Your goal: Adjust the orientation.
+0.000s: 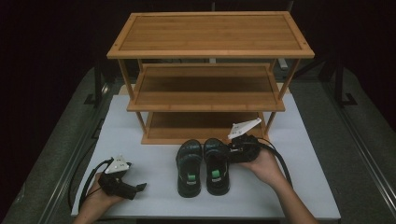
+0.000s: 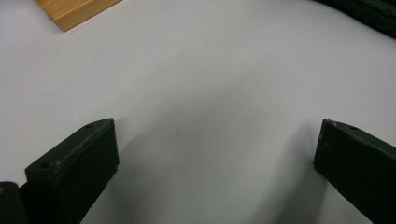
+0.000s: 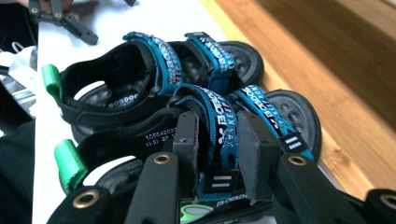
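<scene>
High view: right gripper point(image 1: 232, 148) at the near sandal point(image 1: 217, 165), just in front of the rack point(image 1: 210, 100); left gripper point(image 1: 122, 185) well off to the side on the surface point(image 1: 154, 196).

Left gripper view: released, jaws wide, nothing between them.

Right gripper view: clenched on the sandal's blue strap point(image 3: 223, 128) — soft webbing, likely to slip or let the shoe swing into the other sandal point(image 3: 154, 77) beyond.

The blue straps point(image 3: 224, 126) of the sandals bear white lettering, of which "KEEP" can be read; the insole point(image 3: 122, 100) reads "BOBDOG"; the nearer sandal's lining point(image 3: 159, 136) shows a small printed number, partly legible.
</scene>
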`<state>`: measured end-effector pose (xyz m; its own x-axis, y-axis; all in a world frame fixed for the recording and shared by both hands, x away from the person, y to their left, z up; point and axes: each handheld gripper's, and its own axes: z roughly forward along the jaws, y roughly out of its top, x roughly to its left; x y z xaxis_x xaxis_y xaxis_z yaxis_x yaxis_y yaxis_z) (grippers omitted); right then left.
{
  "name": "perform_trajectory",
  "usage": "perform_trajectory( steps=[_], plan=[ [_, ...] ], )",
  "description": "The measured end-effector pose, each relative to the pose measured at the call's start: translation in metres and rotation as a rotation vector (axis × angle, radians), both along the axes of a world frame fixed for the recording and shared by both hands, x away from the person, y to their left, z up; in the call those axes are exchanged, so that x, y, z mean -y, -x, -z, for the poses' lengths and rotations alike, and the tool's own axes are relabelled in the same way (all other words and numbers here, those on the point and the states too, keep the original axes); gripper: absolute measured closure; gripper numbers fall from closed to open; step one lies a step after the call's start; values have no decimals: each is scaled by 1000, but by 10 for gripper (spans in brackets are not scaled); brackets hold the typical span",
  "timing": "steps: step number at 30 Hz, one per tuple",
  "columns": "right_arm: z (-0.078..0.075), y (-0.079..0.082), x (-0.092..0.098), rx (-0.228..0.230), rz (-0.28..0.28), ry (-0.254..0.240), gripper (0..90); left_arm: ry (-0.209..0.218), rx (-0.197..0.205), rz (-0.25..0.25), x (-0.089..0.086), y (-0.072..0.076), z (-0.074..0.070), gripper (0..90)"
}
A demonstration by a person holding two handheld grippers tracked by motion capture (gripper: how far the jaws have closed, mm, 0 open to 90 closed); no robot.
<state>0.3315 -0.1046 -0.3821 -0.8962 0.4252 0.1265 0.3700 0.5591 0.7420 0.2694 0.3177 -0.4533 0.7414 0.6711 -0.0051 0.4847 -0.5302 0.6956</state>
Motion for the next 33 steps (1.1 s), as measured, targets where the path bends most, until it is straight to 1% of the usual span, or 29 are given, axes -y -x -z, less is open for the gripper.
perform_trajectory(
  steps=[2, 5, 9, 11, 12, 14, 17, 18, 19, 20, 21, 22, 23, 24, 25, 26, 29, 30, 32, 33],
  plan=[
    [0, 0, 0, 1, 3, -2, 695, 0, 0, 1, 0, 0, 0, 0],
    [2, 0, -2, -14, 12, -6, 695, 0, 0, 0, 0, 0, 0, 0],
    [3, 2, -2, -7, 10, -4, 679, 0, 0, 1, 0, 0, 0, 0],
    [2, 3, -1, -1, 11, -8, 628, -1, 1, 1, 0, 0, 0, 0],
    [2, 3, 0, 6, 11, -8, 577, -1, 0, 1, 0, 0, 0, 0],
    [0, 3, 1, 16, 20, -18, 548, 0, 0, 1, 0, 0, 0, 0],
    [-3, 4, 5, 26, 29, -29, 460, -1, 0, 1, 0, 0, 0, 0],
    [-3, 4, 5, 26, 29, -29, 460, -2, -1, 1, 0, 0, -1, 0],
    [-4, 5, 7, 24, 42, -36, 403, 3, -3, 3, -1, -1, -1, 0],
    [-4, 5, 8, 28, 53, -36, 384, 3, -3, 3, -1, -1, -1, 0],
    [-4, 5, 8, 28, 53, -36, 384, 12, -6, -1, -1, -1, -1, 0],
    [-4, 6, 10, 40, 81, -22, 355, 17, -12, -5, -2, -1, -2, 0],
    [-4, 6, 10, 40, 81, -22, 355, 27, -19, -9, -2, -2, -2, 0],
    [-4, 6, 12, 35, 90, -12, 376, 40, -29, -3, -1, -2, -4, 7],
    [-4, 6, 12, 35, 90, -12, 376, 40, -29, -3, -1, -2, -4, 52],
    [-4, 8, 14, 42, 91, -12, 397, 41, -24, 4, 0, -2, -6, 76],
    [-5, 8, 15, 39, 88, -17, 396, 47, -15, 6, 7, -2, -14, 77],
    [-5, 8, 15, 36, 85, -19, 397, 58, -14, 12, 10, -2, -18, 81],
    [-5, 8, 15, 33, 82, -29, 397, 81, -16, 24, 15, -3, -23, 145],
    [-5, 8, 15, 29, 79, -32, 397, 87, -13, 31, 18, -4, -27, 145]
  ],
)
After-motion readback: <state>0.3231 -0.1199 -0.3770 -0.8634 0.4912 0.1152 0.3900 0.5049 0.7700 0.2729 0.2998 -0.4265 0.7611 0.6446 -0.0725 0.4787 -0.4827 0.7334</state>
